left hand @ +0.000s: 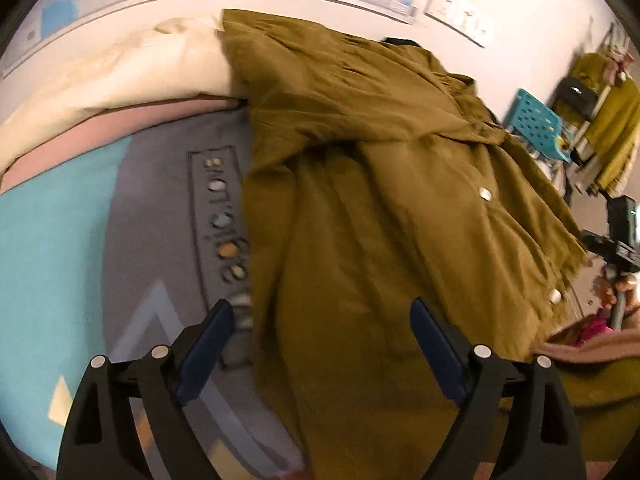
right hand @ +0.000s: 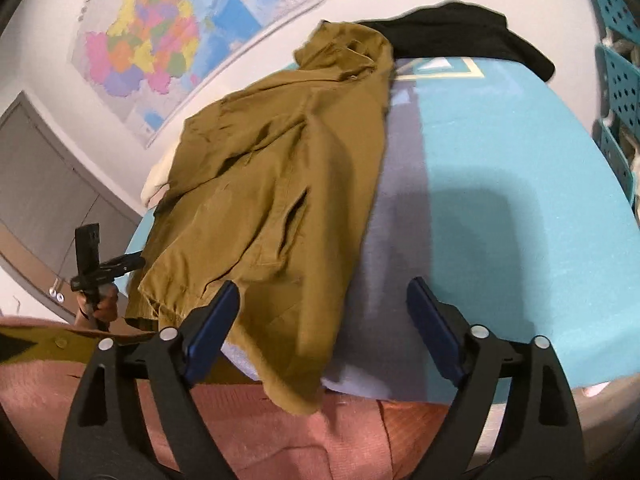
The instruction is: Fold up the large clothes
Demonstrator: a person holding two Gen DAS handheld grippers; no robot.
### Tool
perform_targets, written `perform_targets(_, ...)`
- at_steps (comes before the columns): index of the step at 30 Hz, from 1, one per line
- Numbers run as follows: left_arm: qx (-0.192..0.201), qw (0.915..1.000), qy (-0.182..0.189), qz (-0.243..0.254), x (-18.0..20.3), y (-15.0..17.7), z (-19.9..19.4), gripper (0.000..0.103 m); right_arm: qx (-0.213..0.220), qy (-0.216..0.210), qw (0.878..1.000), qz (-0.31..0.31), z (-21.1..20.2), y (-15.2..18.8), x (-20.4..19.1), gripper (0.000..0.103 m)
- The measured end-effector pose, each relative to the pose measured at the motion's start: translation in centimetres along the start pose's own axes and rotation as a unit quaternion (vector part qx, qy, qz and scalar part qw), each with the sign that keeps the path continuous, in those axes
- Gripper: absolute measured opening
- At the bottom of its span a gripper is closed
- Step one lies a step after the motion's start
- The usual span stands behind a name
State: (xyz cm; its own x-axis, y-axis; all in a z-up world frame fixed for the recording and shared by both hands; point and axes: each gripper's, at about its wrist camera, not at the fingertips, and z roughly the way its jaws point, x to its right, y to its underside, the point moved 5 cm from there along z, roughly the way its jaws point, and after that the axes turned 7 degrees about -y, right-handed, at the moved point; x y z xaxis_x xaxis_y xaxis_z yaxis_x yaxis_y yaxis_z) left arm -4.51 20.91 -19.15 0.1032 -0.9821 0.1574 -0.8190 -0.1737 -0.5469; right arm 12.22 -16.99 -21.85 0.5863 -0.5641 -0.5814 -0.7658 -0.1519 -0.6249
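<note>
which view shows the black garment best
The right wrist view. There the black garment lies in plain sight at the far end of the bed, behind the olive coat. The left wrist view shows only a dark sliver of it peeking over the coat's far edge.

The olive-brown buttoned cotton coat runs off the lower edge of the left wrist view and covers part of the grey printed lettering at centre left, which is too blurred to read. In the right wrist view, the black folded garment at upper right lies partly behind the coat's collar.
</note>
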Motion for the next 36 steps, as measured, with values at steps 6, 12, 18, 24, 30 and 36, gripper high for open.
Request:
perform_targets(6, -0.010, 0.9991, 0.038, 0.017, 2.6, 1.2, -0.3, 0.090, -0.008, -0.032, 0.999, -0.035, 2.4, 0.6, -2.3, 0.058)
perform_targets(12, -0.025, 0.9989, 0.008, -0.040, 1.7, 0.0, -0.2, 0.011, 0.045, -0.090, 0.995, -0.006, 0.1, -1.6, -3.5, 0.012)
perform_targets(18, -0.002, 0.9955, 0.055, -0.078, 0.2, -1.3, -2.3, 0.014, 0.107, -0.069, 0.991, -0.050, -6.7, -3.3, -5.0, 0.010)
perform_targets(24, -0.034, 0.9951, 0.021, -0.091, -1.4, 0.2, -0.5, 0.031, 0.035, -0.056, 0.998, 0.000, -2.8, -0.4, -1.2, 0.032)
perform_targets(30, -0.044, 0.9949, 0.072, -0.055, 1.1, 1.1, -1.4, 0.074, 0.026, -0.077, 0.996, 0.035, -1.1, 0.7, 0.0, 0.062)
perform_targets(36, -0.032, 0.9913, 0.115, -0.055, 3.5, 1.6, -0.9, 0.050, 0.011, -0.105, 0.994, 0.029, 1.0, 0.8, -0.7, 0.032)
